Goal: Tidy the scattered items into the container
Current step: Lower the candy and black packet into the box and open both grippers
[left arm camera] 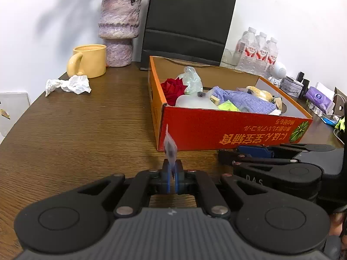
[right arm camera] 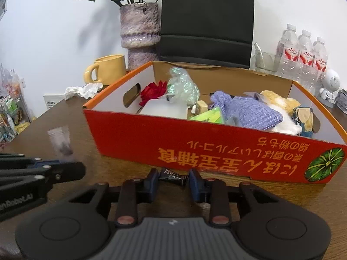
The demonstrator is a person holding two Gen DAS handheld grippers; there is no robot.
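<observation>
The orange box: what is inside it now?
The orange box holds a red fabric rose, a clear crumpled bag, a white container, a purple knitted cloth and a yellow plush. Anything underneath them is covered.

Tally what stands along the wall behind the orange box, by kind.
Water bottles: 3
Purple vase: 1
Yellow mug: 1
Black bag: 1
Clear glass: 1
Total: 7
</observation>
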